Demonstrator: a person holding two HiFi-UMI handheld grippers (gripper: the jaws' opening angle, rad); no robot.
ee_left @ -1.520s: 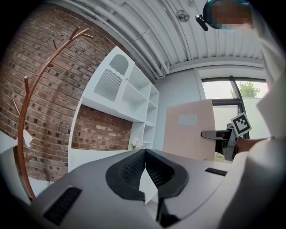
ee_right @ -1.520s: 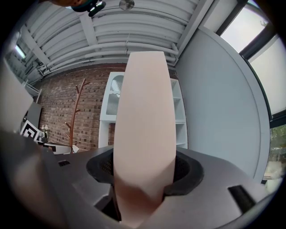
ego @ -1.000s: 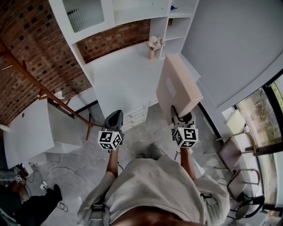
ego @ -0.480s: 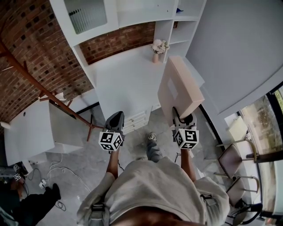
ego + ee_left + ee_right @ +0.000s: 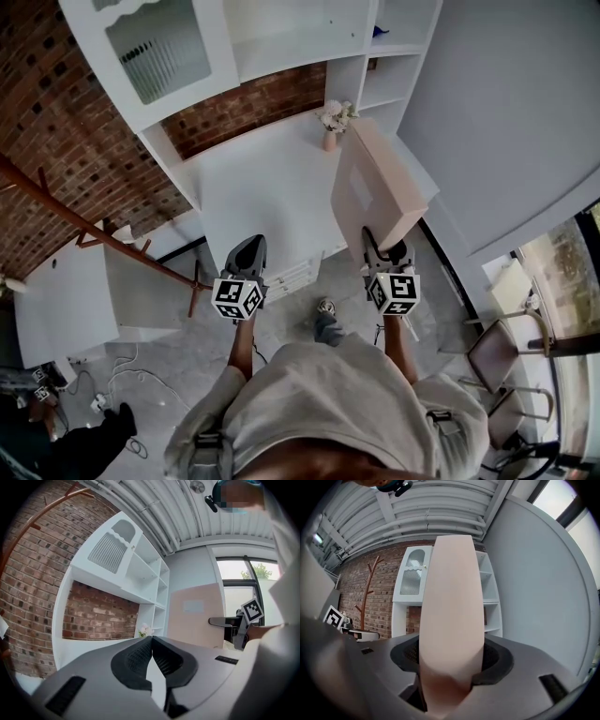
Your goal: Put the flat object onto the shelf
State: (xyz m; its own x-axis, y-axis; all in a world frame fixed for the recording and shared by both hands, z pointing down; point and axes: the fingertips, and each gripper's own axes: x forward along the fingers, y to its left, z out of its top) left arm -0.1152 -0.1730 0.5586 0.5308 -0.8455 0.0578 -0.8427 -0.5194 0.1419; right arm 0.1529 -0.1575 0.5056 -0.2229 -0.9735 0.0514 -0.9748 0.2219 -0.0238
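Right gripper view shows the right claw (image 5: 452, 657) clamped on the near edge of the flat object (image 5: 452, 597), a pale panel carried in the air with its long axis pointing ahead at the shelf (image 5: 490, 604). Left claw (image 5: 151, 641) is closed and empty alongside. The open shelf bays rise from the worktop's (image 5: 262, 178) far right corner, on the right claw's side.

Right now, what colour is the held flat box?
Pale pinkish-beige flat box; head view shows best.

The flat object (image 5: 380, 192) looks like smooth, matt, pale cardboard. The shelf (image 5: 291, 52) is smooth and white-painted; the wall (image 5: 66, 131) is rough brick, the floor (image 5: 169, 337) smooth grey stone.
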